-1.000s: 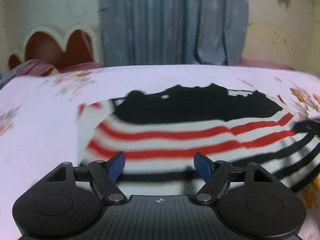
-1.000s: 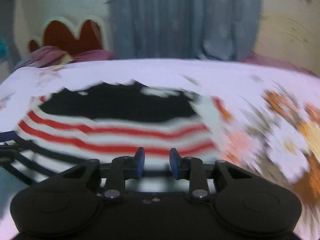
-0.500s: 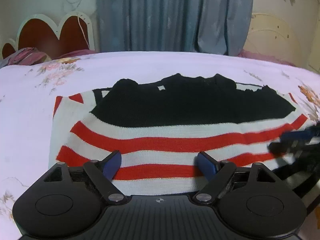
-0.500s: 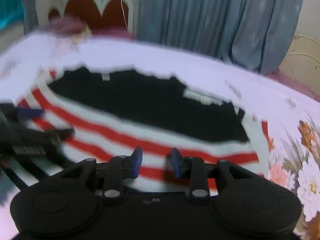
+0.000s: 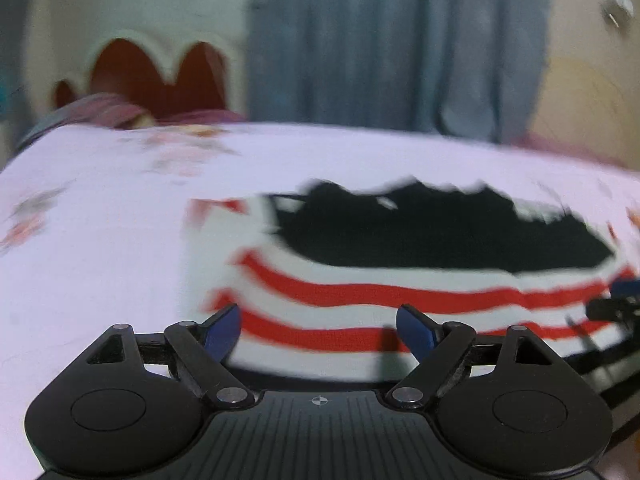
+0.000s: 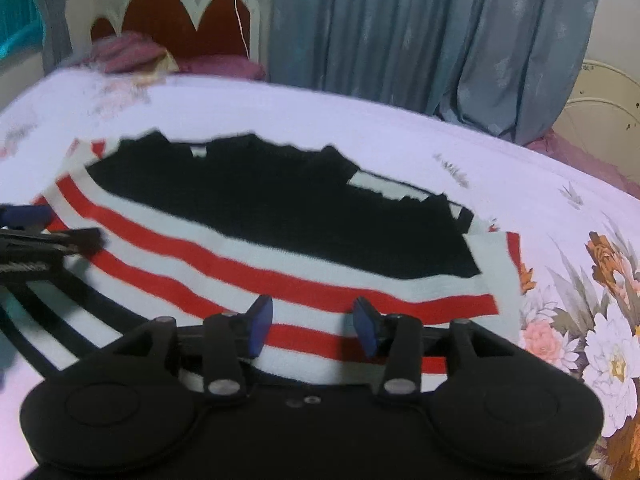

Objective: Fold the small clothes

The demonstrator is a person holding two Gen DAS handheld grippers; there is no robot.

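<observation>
A small knit sweater (image 5: 400,292) lies flat on the bed, black at the top with red and white stripes below and black stripes near the hem. It also shows in the right wrist view (image 6: 304,232). My left gripper (image 5: 318,330) is open and empty over the near left part of the sweater. My right gripper (image 6: 313,326) is open and empty over the red stripes near the sweater's right side. Each gripper shows at the edge of the other's view: the right one (image 5: 618,304) and the left one (image 6: 44,232).
The bed has a pale floral sheet (image 6: 580,320). A red and white headboard (image 6: 180,16) and pink pillows (image 6: 132,54) are at the far left. Grey-blue curtains (image 6: 420,40) hang behind the bed.
My right gripper has opened from nearly shut. Both grippers have shifted over the sweater, and the left view has swung and blurred. The sweater lies as before.
</observation>
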